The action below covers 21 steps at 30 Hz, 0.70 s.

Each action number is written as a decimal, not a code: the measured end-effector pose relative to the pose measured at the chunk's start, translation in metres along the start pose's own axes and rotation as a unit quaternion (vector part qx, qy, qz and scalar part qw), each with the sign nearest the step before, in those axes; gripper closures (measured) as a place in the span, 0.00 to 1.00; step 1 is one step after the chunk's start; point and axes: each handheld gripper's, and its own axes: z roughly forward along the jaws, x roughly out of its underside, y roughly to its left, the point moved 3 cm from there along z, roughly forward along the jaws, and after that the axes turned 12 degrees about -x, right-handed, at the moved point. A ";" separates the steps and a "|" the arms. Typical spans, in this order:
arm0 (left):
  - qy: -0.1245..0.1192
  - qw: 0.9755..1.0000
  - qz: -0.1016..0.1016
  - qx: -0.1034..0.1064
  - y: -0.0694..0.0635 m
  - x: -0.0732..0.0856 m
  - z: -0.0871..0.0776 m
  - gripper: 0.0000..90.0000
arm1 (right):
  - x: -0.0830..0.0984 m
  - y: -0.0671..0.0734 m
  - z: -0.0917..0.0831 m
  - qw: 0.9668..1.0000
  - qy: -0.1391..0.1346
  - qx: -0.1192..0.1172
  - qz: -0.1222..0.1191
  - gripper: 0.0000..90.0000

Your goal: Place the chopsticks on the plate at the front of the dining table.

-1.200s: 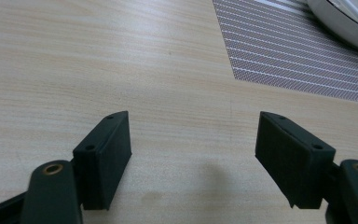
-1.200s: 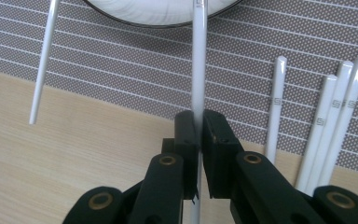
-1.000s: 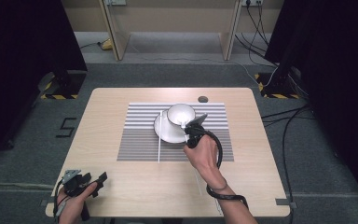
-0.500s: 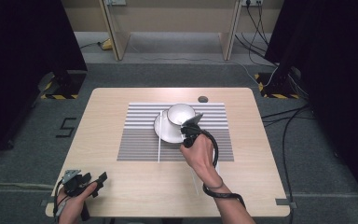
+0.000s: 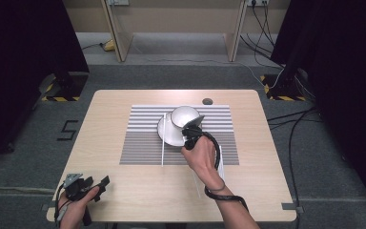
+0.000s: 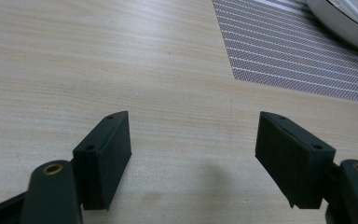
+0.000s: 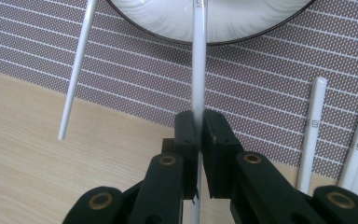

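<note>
A slim white plastic chopstick (image 7: 198, 70) is clamped between the pads of the right hand-held gripper (image 7: 198, 140); in the right gripper view it runs straight up from the jaws to the rim of a round white ceramic plate (image 7: 168, 21) at the top of the frame. A second white chopstick (image 7: 77, 70) lies slanted at that view's left, and three more white sticks (image 7: 312, 130) sit at its lower right. In the high view the right hand-held gripper (image 5: 190, 136) sits at the frame's centre, beside a white bowl (image 5: 185, 116) tilted on the plate. These rest on a grey-and-white striped woven placemat (image 5: 138, 143) in the middle of the light wooden table (image 5: 105, 114). The left hand-held gripper (image 5: 83, 187), at the lower left of the high view, has its jaws spread wide over bare wood, gripping nothing. A small dark disc (image 5: 207, 101) sits at the table's far edge. Around the table are grey carpet (image 5: 38, 157), black curtains (image 5: 24, 43) on both sides, and cables (image 5: 295, 119) trailing at the right.
</note>
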 end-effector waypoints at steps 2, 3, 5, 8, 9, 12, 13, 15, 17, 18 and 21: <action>0.000 1.000 0.000 0.000 0.000 0.000 0.000 0.29 | -0.001 0.001 0.000 1.000 0.001 0.000 0.001 0.95; 0.000 1.000 0.000 0.000 0.000 0.000 0.000 0.29 | -0.002 0.001 0.001 1.000 0.000 -0.001 -0.002 0.95; 0.000 1.000 0.000 0.000 0.000 0.000 0.000 0.29 | -0.002 0.001 0.001 1.000 0.000 0.000 -0.002 0.95; 0.000 1.000 0.000 0.000 0.000 0.000 0.000 0.29 | -0.004 0.002 0.003 1.000 -0.001 0.000 -0.002 0.95; 0.000 1.000 0.000 0.000 0.000 0.000 0.000 0.29 | -0.004 0.003 0.003 1.000 -0.001 0.000 -0.002 0.95; 0.000 1.000 -0.001 0.001 0.000 0.000 0.000 0.29 | -0.005 0.004 0.004 1.000 -0.001 -0.001 -0.003 0.95; 0.000 1.000 0.000 0.001 0.000 0.000 0.000 0.29 | -0.006 0.004 0.005 1.000 -0.002 -0.001 -0.002 0.95; 0.000 1.000 -0.001 0.001 0.000 0.000 0.000 0.29 | -0.007 0.005 0.005 1.000 -0.001 0.000 -0.003 0.95; 0.000 1.000 -0.001 0.001 0.000 0.000 0.000 0.29 | -0.008 0.005 0.006 1.000 -0.001 -0.001 -0.001 0.95; 0.000 1.000 -0.001 0.001 0.000 0.000 0.000 0.29 | -0.008 0.005 0.006 1.000 -0.001 -0.001 -0.001 0.95; 0.000 1.000 0.000 0.001 0.000 0.000 0.000 0.29 | -0.011 0.005 0.007 1.000 -0.003 0.000 0.000 0.95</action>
